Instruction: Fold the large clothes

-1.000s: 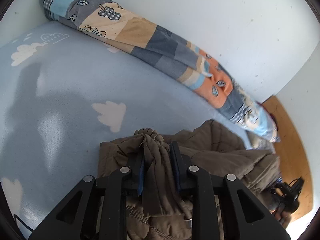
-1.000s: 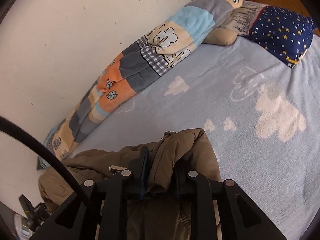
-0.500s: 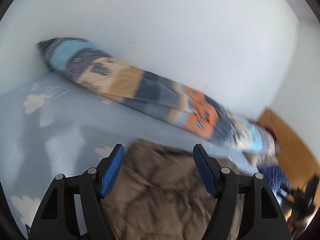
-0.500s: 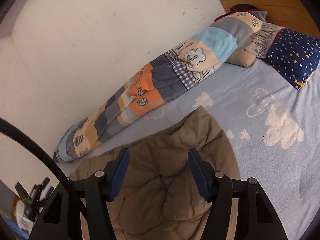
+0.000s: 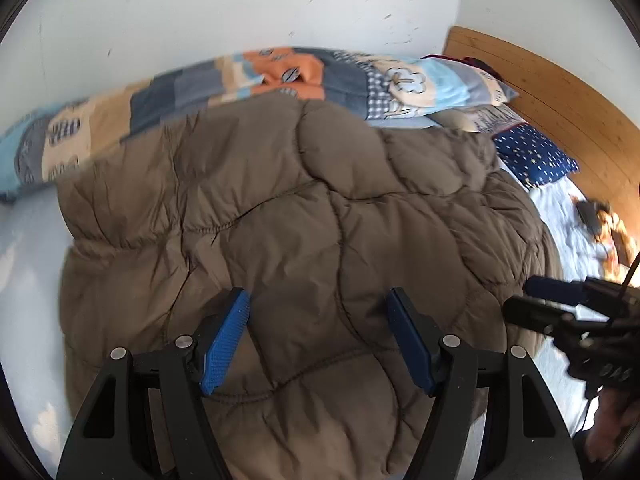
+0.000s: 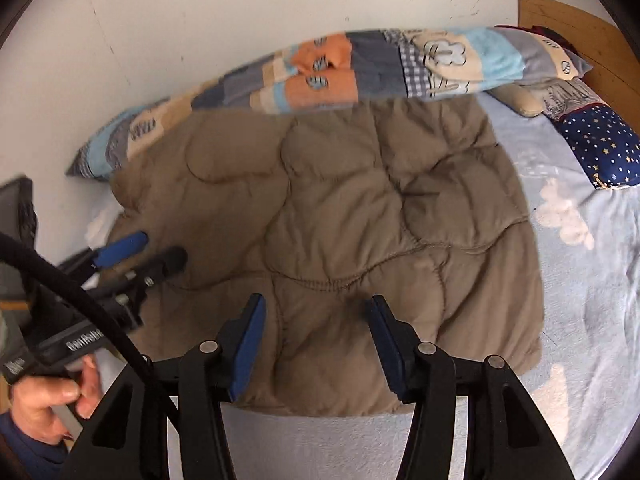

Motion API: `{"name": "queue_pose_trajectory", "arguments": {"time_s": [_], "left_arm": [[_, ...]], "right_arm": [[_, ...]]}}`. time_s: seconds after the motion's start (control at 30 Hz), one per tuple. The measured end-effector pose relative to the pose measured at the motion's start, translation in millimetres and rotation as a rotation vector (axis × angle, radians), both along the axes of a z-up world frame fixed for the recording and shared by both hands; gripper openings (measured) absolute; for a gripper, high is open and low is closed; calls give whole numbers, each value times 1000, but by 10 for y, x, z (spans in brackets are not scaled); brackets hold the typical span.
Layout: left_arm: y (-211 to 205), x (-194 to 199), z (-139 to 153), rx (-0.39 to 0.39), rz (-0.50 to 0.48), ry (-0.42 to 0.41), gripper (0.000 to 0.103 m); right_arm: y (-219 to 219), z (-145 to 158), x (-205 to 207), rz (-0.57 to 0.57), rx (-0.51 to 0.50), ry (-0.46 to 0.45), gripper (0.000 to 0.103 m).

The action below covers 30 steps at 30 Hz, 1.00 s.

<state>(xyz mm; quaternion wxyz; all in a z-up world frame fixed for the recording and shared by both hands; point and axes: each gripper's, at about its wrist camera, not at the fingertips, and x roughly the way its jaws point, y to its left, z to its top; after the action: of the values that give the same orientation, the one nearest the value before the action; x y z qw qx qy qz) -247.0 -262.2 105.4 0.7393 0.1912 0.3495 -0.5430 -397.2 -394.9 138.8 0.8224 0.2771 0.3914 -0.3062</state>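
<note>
Brown quilted jacket (image 6: 340,216) spread flat on bed (image 6: 592,320) for folding | left hand-held gripper (image 5: 318,338) parted, empty | right hand-held gripper (image 6: 316,346) closing, empty

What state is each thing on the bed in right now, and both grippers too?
Brown quilted coat: spread flat on the bed, released.
Left gripper: open, nothing between its pads.
Right gripper: jaws closing, nothing gripped, above the coat's near edge.
Patchwork blanket: rolled up along the wall.
Starry blue pillow: lying by the headboard.
</note>
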Motion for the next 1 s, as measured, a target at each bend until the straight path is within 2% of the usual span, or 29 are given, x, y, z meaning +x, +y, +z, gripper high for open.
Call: {"name": "queue_pose_trajectory", "arguments": {"time_s": [0.13,0.3,0.57,0.67,0.77,0.9,1.0], "left_arm": [[-127,243,-192,56,43,78,70],[-231,316,-373,104,42,61,70],[-309,310,-515,139,58,67,71],[-257,276,-432,107,75,74,71],[-157,239,-272,77,73,71,71],[5,339,-18,22,108,42,71],[118,564,107,1,172,14,71]], "right_arm": [[-233,-286,230,3,12,71,57],[-419,-561,367,8,49,111,59],[-466,-743,408,27,105,147,60],[-468,-718,379,28,103,140,60],[-482,-568,296,25,99,110,60],[-547,-253,143,17,115,8,60],[-667,-11,-62,-40,44,-66,60]]}}
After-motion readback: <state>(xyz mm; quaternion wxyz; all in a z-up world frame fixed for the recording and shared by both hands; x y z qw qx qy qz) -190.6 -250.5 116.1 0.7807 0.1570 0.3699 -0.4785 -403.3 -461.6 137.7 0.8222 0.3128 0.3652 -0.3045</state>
